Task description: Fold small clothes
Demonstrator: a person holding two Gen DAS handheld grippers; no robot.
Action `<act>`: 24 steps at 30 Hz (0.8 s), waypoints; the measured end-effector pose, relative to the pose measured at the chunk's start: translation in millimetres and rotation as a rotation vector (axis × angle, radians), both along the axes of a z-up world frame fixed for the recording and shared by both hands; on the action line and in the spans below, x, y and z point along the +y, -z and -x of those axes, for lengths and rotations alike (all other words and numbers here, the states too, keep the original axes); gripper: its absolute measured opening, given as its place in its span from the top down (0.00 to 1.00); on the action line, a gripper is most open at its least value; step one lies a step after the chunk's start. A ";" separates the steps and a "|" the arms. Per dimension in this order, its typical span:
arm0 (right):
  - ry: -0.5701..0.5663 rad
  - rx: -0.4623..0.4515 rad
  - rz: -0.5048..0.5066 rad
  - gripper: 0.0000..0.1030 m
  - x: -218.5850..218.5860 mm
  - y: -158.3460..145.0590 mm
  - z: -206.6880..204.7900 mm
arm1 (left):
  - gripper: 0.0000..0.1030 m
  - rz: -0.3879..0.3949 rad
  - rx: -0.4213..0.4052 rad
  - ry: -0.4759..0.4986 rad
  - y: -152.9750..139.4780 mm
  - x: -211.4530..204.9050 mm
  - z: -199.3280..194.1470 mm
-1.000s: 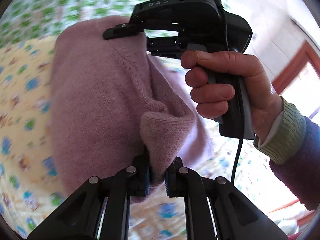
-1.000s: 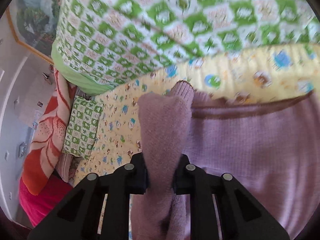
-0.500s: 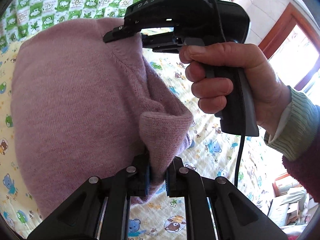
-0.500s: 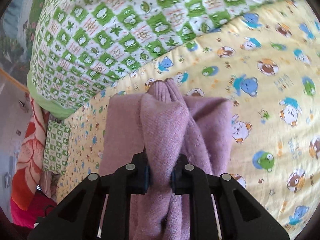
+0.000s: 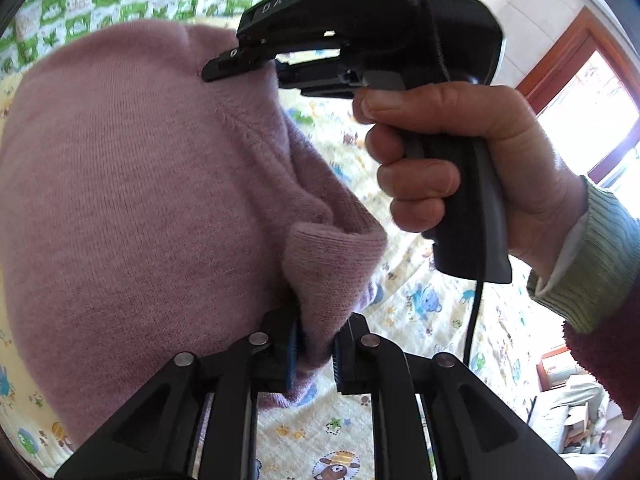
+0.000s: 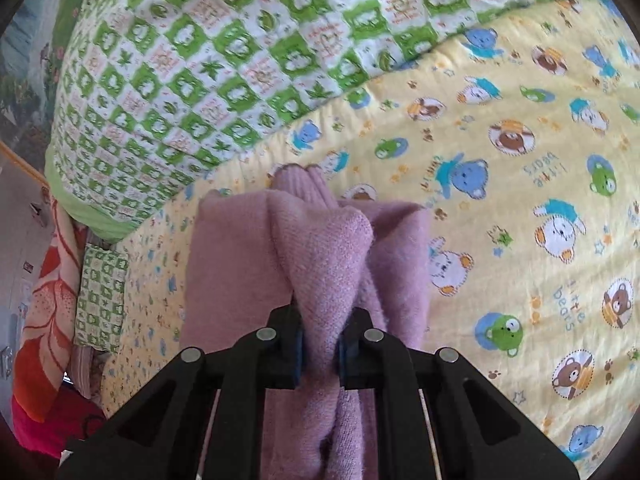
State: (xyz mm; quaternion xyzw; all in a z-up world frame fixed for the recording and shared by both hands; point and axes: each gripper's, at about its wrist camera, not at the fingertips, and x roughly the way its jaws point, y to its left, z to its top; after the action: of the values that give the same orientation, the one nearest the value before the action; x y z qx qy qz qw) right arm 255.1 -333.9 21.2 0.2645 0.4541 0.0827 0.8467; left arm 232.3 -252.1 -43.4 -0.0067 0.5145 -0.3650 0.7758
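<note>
A small mauve knitted sweater (image 5: 132,200) hangs above the bed, held by both grippers. My left gripper (image 5: 314,350) is shut on a bunched ribbed edge of it. My right gripper (image 6: 320,346) is shut on another bunched fold of the sweater (image 6: 320,264), which drapes down onto the sheet. In the left wrist view the right gripper (image 5: 240,66) shows at the top, pinching the sweater's upper edge, with the person's hand around its handle.
A yellow bear-print sheet (image 6: 520,208) covers the bed. A green-and-white checked quilt (image 6: 224,48) lies at its far side. A small checked pillow (image 6: 100,296) and an orange patterned blanket (image 6: 44,320) lie at the left. A window (image 5: 592,116) is at the right.
The sweater has been drawn together and hangs narrower in the right wrist view. Both grippers stayed shut on it and tilted down toward the sheet.
</note>
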 end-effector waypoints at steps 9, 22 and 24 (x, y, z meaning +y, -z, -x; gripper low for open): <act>0.051 0.012 0.081 0.62 6.0 -13.7 16.5 | 0.56 0.010 0.018 0.017 -8.2 37.1 6.6; 0.053 0.015 0.010 0.62 31.7 -21.9 103.5 | 0.46 -0.039 0.035 -0.209 3.7 170.7 26.9; 0.056 0.035 0.007 0.62 35.7 -14.3 110.5 | 0.46 -0.047 0.035 -0.207 9.9 175.3 25.6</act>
State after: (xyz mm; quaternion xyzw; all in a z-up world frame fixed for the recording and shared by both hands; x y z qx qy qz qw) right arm 144.6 -298.1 35.5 0.2756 0.4615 0.0525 0.8416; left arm 206.6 -76.8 -53.3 -0.0480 0.5330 -0.2708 0.8002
